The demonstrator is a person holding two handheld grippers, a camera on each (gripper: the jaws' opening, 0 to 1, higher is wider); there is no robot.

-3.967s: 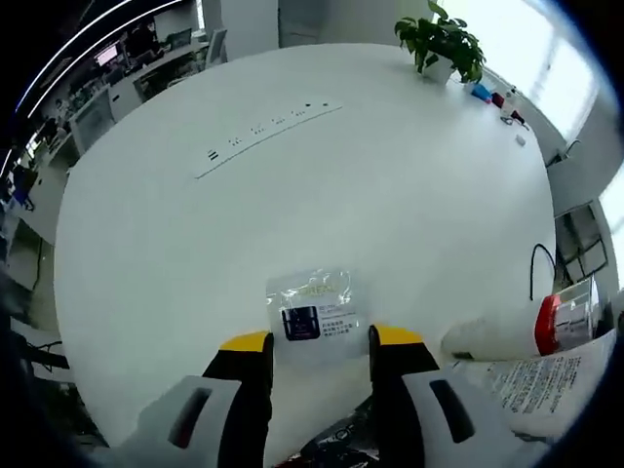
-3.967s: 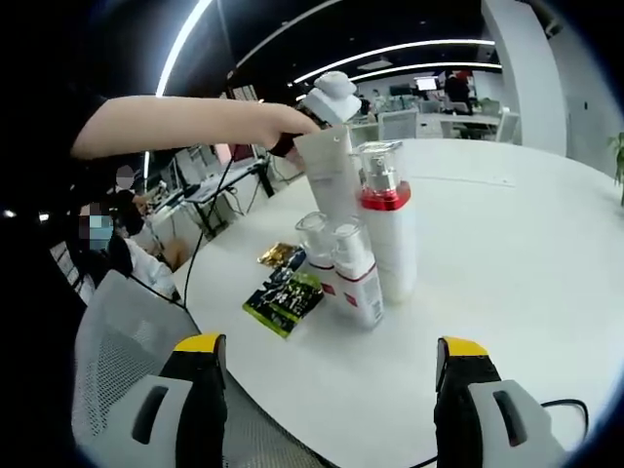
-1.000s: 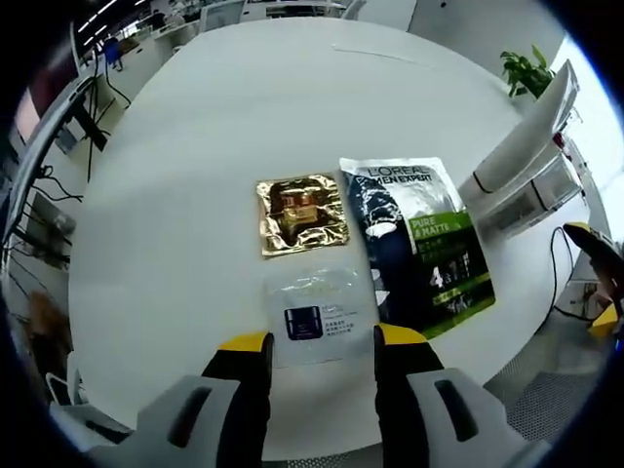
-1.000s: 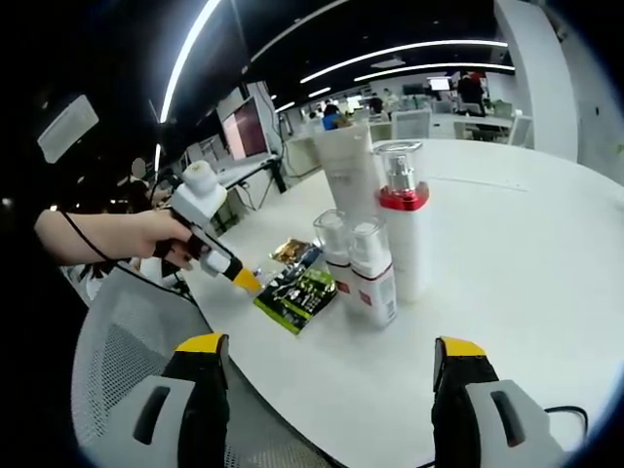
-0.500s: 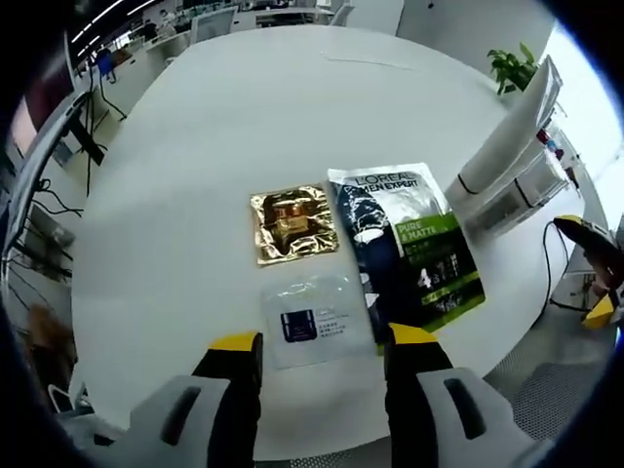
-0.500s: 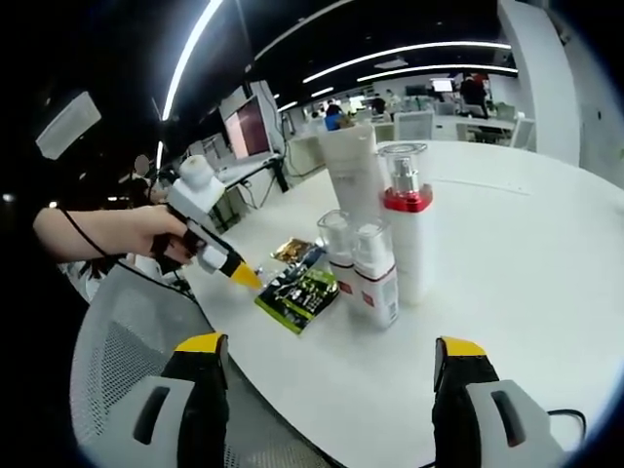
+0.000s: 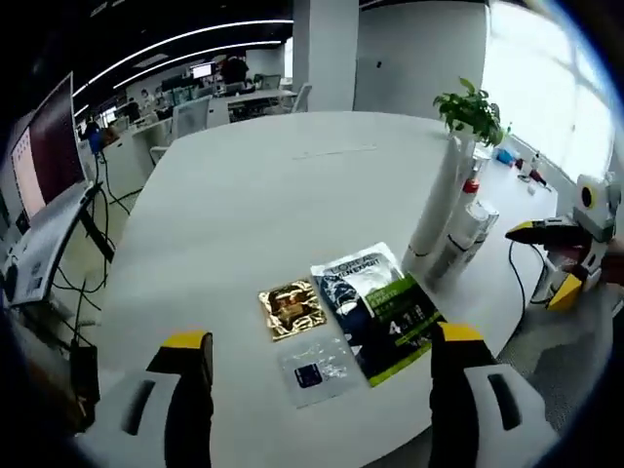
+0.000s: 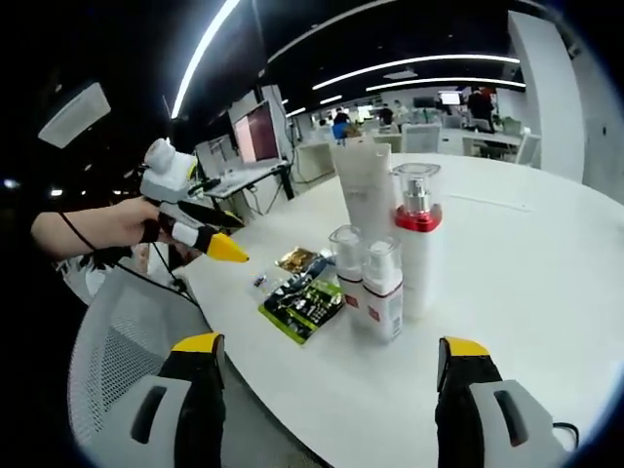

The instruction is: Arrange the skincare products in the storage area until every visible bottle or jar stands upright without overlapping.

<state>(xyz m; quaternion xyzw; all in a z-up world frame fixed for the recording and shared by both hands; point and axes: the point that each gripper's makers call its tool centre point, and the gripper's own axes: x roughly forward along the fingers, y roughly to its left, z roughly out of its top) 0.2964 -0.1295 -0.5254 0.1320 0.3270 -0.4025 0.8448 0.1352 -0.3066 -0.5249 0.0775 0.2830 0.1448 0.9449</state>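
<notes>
In the left gripper view, the left gripper (image 7: 317, 366) rises from the bottom of the frame with its yellow-tipped jaws wide apart and nothing between them. Just above them, at lower centre on the round white counter (image 7: 253, 205), lie three flat packets: a small clear sachet with a dark label (image 7: 316, 370), a gold foil sachet (image 7: 292, 308) just above and left of it, and a larger dark blue and green sachet (image 7: 379, 310) to their right, its lower left corner touching the clear one. Right of the packets stand the skincare products, upright and close together: a tall white tube (image 7: 437, 208), a white pump bottle with a red collar (image 7: 469, 198) behind it, and two small clear-capped bottles (image 7: 468, 229) at its foot. A green potted plant (image 7: 473, 111) sits at the upper right. The right gripper (image 7: 531, 234) enters from the right edge.

In the right gripper view, the right gripper's jaws are also wide apart and empty at the bottom of the frame. The same bottles stand at centre, with the packets lower left of them. The left gripper, held in a person's hand (image 8: 117, 226), shows at the left.
</notes>
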